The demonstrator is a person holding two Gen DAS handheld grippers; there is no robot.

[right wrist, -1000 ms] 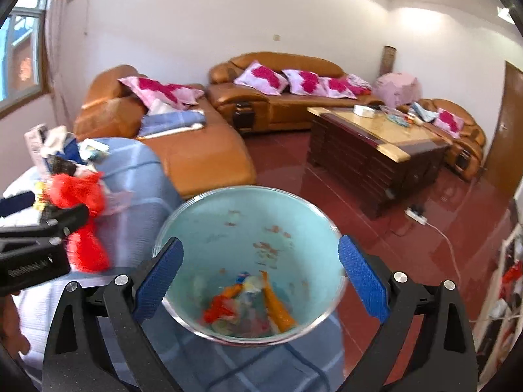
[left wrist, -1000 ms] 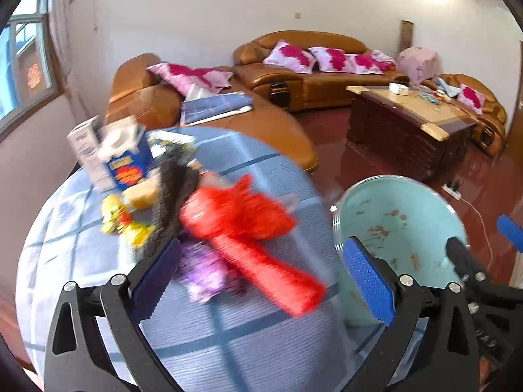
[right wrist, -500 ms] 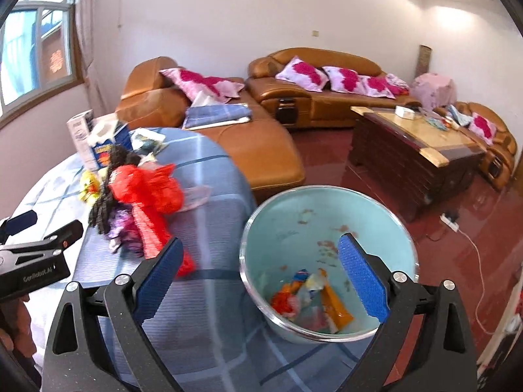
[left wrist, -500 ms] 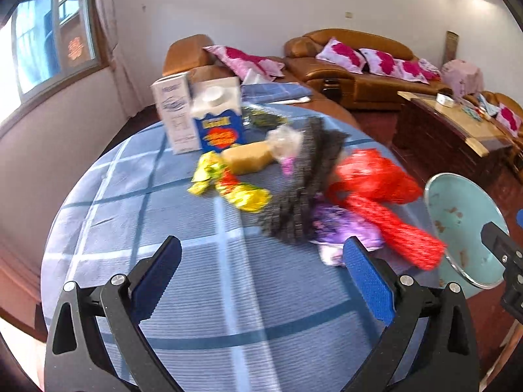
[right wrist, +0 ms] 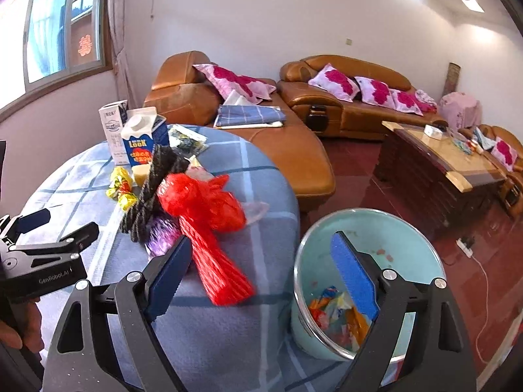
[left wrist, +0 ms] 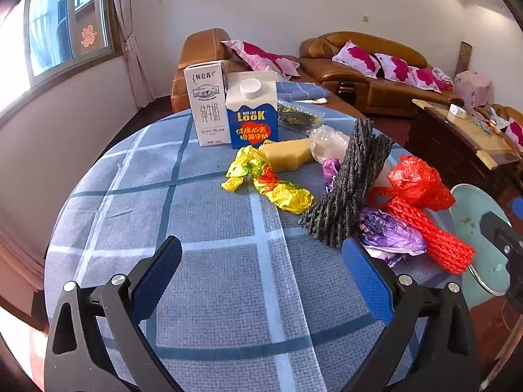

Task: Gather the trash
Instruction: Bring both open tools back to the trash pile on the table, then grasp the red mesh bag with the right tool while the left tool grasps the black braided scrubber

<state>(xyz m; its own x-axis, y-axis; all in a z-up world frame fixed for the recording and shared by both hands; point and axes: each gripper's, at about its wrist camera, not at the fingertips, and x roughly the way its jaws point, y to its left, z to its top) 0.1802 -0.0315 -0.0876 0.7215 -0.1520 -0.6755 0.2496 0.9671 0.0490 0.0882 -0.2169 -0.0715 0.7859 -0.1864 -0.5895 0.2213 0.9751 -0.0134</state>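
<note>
Trash waits on a round counter (left wrist: 202, 215) while we hold two empty hand-held grippers over it.

From left to right we see two milk cartons (left wrist: 228, 111), a yellow crinkled wrapper (left wrist: 261, 179), a dark knitted bundle (left wrist: 349, 183), purple foil (left wrist: 389, 235), a red mesh roll (left wrist: 428, 232) with a red bag, then the pale blue bin (right wrist: 369, 281) just beside the counter's edge, already holding wrappers. Our left hand-held gripper (left wrist: 260, 277) has its jaws wide apart over bare cloth. Our right hand-held gripper (right wrist: 260, 277) is closing, with only the red roll's end near it and nothing pinched. We judge that the light, slippery pieces could slide or snag together, and a careless sweep might knock the roll to the floor.
</note>
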